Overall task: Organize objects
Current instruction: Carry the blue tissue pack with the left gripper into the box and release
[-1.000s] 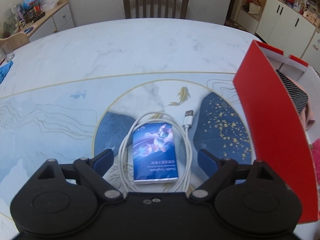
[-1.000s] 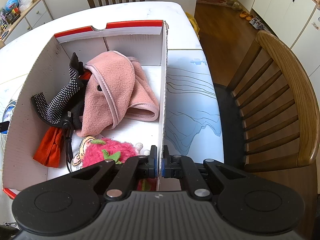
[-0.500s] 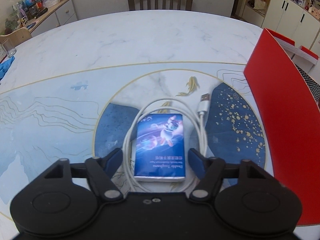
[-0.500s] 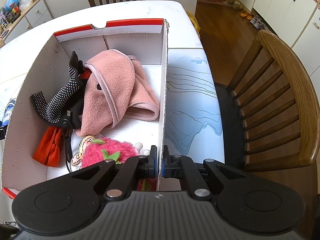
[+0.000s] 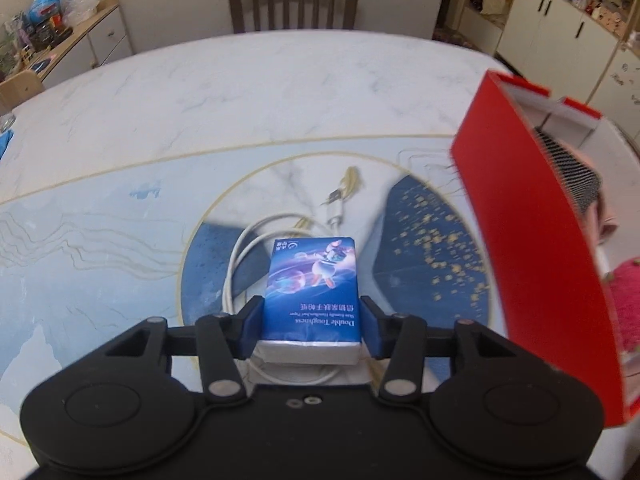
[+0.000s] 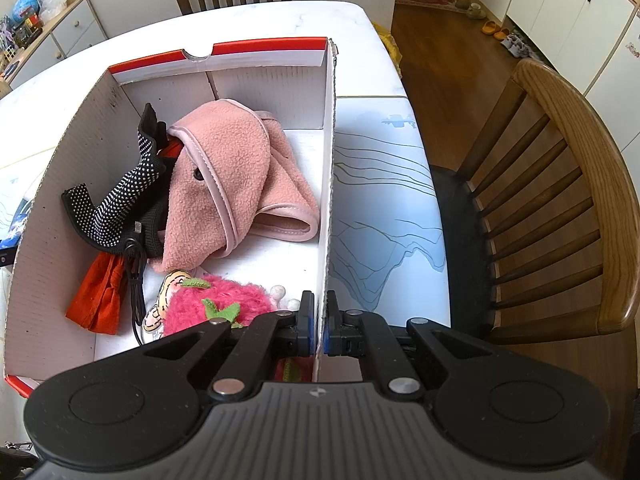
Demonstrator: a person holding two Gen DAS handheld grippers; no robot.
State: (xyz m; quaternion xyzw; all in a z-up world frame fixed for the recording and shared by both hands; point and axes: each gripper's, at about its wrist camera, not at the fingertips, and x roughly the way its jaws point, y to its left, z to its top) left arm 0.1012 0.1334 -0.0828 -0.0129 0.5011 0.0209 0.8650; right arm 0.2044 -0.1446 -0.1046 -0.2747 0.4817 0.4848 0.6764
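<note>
Gripping the blue tissue pack (image 5: pixel 312 296) by its two long sides, our left claw (image 5: pixel 311 330) has its blue pads pressed flat against the wrapper. The pack looks raised off the worktop (image 5: pixel 280 92), since the white charging cable (image 5: pixel 256 240) shows loosely coiled underneath and behind it. We judge that side-on hold suits a soft pack: the pads squeeze the firm short width and leave the printed face clear. The cable's plug (image 5: pixel 335 216) lies just beyond the pack, toward the middle of the worktop, so it is apart from the lift and should not snag, though the nearest loop runs close under the claw.

To our right stands the red cardboard box (image 5: pixel 532 248), its outer wall near the pack. Our right claw (image 6: pixel 319 330) is pinched shut on the box's near right-hand wall (image 6: pixel 329 200), one pad inside and one outside, which we take as steadying the box so it does not slide while something is dropped in.

Inside, nearest us, sits a pink fuzzy toy (image 6: pixel 218 308); a black cord (image 6: pixel 134 264) and a red cloth (image 6: pixel 96 300) lie along the left wall, then a dotted black glove (image 6: pixel 116 204), and a pink fleece garment (image 6: pixel 236 176) fills the middle. The far right corner of the box floor is bare, a likely spot for the pack.
</note>
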